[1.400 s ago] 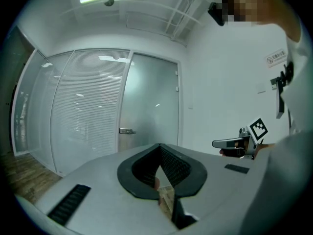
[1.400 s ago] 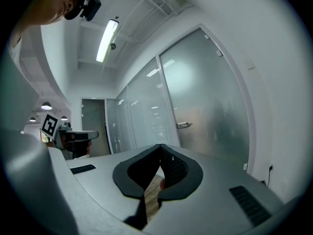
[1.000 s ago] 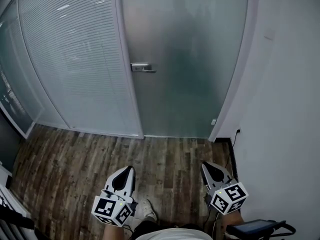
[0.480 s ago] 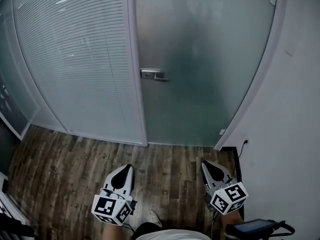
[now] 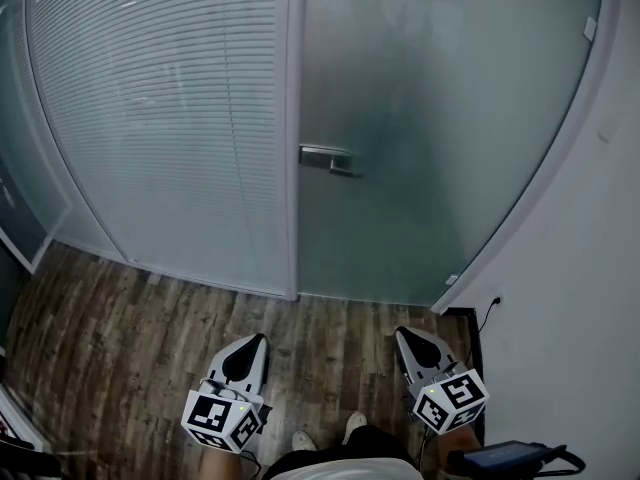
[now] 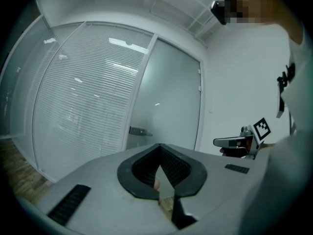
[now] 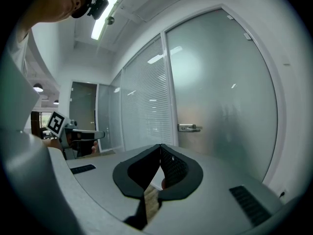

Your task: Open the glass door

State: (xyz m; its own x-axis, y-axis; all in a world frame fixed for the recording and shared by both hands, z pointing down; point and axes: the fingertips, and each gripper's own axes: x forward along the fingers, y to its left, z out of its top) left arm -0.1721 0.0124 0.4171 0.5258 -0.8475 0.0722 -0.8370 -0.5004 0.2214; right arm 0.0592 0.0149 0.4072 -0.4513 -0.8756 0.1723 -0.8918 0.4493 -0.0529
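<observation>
glass door (image 5: 430, 118) closed, handle (image 5: 328, 158) untouched

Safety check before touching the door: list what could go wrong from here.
1. Both the left gripper and right gripper are shut; pressing the handle with closed jaws may slip off.
2. The frosted glass door hides whatever stands behind it.
3. A cable hangs by the right gripper; it could snag.
</observation>
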